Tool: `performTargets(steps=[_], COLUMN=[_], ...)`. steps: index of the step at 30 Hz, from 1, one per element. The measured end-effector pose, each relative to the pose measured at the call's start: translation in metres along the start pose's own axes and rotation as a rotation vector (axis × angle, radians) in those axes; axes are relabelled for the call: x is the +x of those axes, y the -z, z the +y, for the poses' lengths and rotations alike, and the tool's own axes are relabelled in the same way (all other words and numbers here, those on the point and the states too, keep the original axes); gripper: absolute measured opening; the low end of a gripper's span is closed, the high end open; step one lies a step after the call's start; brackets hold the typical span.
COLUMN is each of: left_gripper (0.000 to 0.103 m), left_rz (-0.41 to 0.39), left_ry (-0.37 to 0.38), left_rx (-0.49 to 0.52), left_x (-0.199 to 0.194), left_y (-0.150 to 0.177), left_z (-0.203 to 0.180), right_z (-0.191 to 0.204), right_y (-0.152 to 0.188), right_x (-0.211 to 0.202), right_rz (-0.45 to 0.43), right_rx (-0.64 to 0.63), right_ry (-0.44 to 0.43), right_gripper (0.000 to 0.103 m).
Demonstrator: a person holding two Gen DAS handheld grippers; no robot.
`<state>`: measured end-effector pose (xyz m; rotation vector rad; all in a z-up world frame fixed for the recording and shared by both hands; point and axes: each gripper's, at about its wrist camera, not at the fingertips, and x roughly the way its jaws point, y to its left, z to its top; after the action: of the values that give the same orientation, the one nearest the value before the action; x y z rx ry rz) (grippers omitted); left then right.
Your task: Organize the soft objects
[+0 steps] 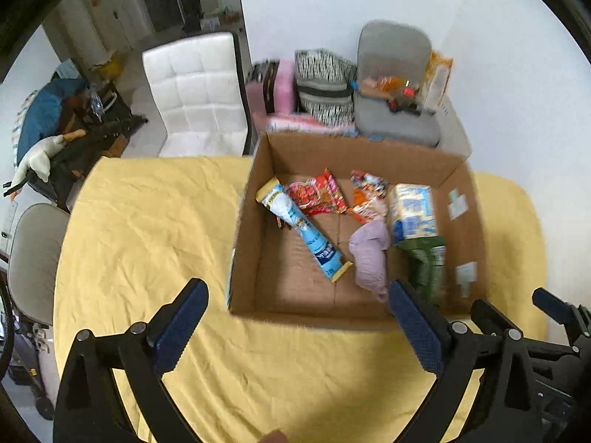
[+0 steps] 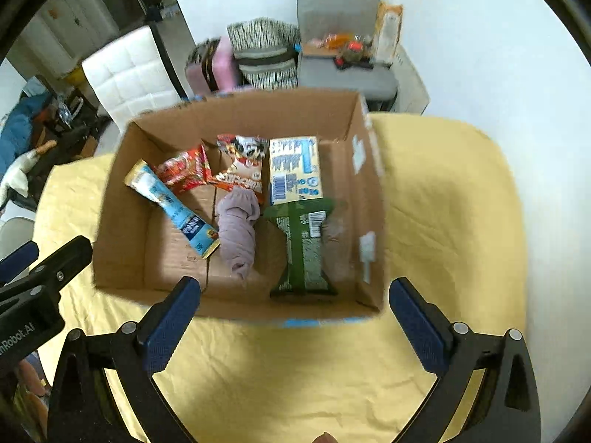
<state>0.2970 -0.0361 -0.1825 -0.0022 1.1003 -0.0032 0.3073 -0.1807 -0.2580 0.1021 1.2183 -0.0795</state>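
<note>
An open cardboard box [image 1: 243, 229] [image 2: 122, 199] stands on the yellow-covered table. Inside lie a mauve rolled sock [image 1: 369, 254] [image 2: 238, 229], a long blue snack tube [image 1: 303, 229] [image 2: 173, 208], a red snack bag [image 1: 317, 193] [image 2: 184, 171], an orange snack bag [image 1: 367, 195] [image 2: 243, 164], a pale yellow-blue pack [image 1: 412, 210] [image 2: 295, 170] and a green pack [image 1: 428, 265] [image 2: 304, 251]. My left gripper [image 1: 297, 326] is open and empty, in front of the box's near wall. My right gripper [image 2: 293, 323] is open and empty, at the near wall too.
The yellow cloth [image 1: 147, 229] [image 2: 443, 203] covers the table around the box. Behind the table stand a white chair [image 1: 195, 92], a grey chair with clutter [image 1: 395, 85] [image 2: 343, 33], and striped and pink bags [image 1: 325, 85]. The right gripper shows at right in the left wrist view [image 1: 517, 317].
</note>
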Motion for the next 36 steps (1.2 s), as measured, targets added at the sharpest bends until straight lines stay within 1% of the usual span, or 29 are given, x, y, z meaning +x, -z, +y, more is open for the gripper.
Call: performTargets(steps=[4,7,10,12,16,20,24,27,30,36], left_gripper=[0.1,0.1,0.1,0.1,0.1,0.1,0.1,0.1,0.1,0.1], left_rz=[-0.088,-0.145,-0.186,-0.201,-0.237,-0.249,-0.26,-0.277,-0.287,-0.281], left_ry=[0.016,0.006,-0.001,0.016,0.016,0.014,0.012,0.006,0.001,0.0], left_rx=[-0.002,0.017,0.031,0.041,0.046,0.045,0.042,0.027,0.016,0.021], left_x=[-0.066,-0.108,-0.14,-0.16,-0.193,-0.214,-0.231,-0.241,-0.245,-0.247], left_y=[0.019,0.03,0.041,0.047,0.06,0.069,0.076,0.078,0.08,0.083], left_z=[0.003,0.003,0.003,0.002,0.0,-0.001,0.0,0.003,0.004,0.004], right_z=[-0.011,-0.019,-0.026,-0.03,-0.033,-0.032,-0.032,-0.031,-0.031,-0.035], right_y=[0.022,0.041,0.057,0.068,0.085,0.101,0.114,0.124,0.133,0.14], right_x=[-0.059,-0.104,-0.147,-0.175,-0.216,-0.254,-0.28,-0.299,-0.315,-0.328], right_rz=[-0.074,-0.14,-0.207,-0.25,-0.3,-0.343,-0.35,-0.371,-0.379,-0.398], right_rx=[0.011,0.022,0.033,0.031,0.027,0.008,0.0,-0.012,-0.02,-0.021], right_ry=[-0.028,-0.042,-0.046,-0.04,-0.045,-0.044,-0.07,-0.058,-0.055,-0.036], right_gripper=[0.103,0.103,0.103,0.103,0.103,0.103,0.103,0.103,0.103,0.103])
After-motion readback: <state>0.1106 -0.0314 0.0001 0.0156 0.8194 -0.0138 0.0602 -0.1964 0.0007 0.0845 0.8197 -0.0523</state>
